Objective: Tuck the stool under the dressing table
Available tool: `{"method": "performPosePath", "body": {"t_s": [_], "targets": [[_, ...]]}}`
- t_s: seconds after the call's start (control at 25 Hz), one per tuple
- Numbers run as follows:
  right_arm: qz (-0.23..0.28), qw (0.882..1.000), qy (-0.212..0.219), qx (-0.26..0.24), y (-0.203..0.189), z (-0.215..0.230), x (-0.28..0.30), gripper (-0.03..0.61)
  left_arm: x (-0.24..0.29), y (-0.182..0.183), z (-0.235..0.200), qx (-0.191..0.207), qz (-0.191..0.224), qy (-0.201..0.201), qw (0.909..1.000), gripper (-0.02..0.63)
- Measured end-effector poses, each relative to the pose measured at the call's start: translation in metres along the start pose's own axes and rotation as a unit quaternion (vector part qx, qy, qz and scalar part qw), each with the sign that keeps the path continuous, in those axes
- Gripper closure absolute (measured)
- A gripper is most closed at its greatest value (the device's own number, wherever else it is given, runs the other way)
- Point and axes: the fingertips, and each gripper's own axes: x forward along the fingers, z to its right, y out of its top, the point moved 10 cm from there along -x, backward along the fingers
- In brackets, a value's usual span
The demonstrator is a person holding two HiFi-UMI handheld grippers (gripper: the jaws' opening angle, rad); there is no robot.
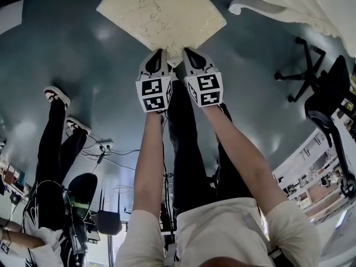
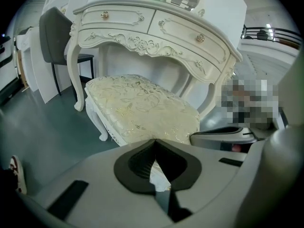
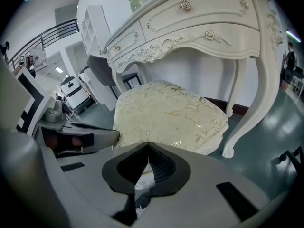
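Note:
The stool (image 1: 161,10) has a cream, gold-patterned cushion and white carved legs; it stands on the floor in front of the white dressing table (image 2: 156,27), partly under it. In the head view both grippers meet the cushion's near corner side by side. My left gripper (image 1: 161,53) is shut, its tips together against the cushion edge (image 2: 142,108). My right gripper (image 1: 186,52) is likewise shut at the same corner (image 3: 166,113). The table's curved legs (image 3: 247,103) flank the stool, and its drawers (image 3: 199,18) hang above the seat.
A black office chair (image 1: 311,71) stands on the right. A person in black trousers (image 1: 55,143) stands on the left, with cables (image 1: 105,146) on the floor nearby. A grey chair (image 2: 54,32) sits left of the table.

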Motion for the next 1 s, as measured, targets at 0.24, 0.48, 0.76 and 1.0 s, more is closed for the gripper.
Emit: {"method": "performPosePath", "body": {"t_s": [0.24, 0.48, 0.76, 1.0], "targets": [[0.018, 0.999, 0.016, -0.044, 0.015, 0.015, 0.010, 0.534, 0.017, 0.024, -0.005, 0.016, -0.009, -0.019, 0.9997, 0.597], [0.035, 0.998, 0.014, -0.050, 0.033, 0.034, 0.022, 0.535, 0.040, 0.047, -0.007, 0.042, -0.003, -0.031, 0.9986, 0.598], [0.045, 0.998, 0.000, -0.043, 0.056, 0.056, 0.033, 0.534, 0.062, 0.073, -0.003, 0.039, 0.005, -0.030, 0.9988, 0.598], [0.062, 0.997, -0.015, -0.031, 0.074, 0.078, 0.041, 0.534, 0.085, 0.097, 0.003, 0.044, 0.005, -0.043, 0.9981, 0.598]]}}
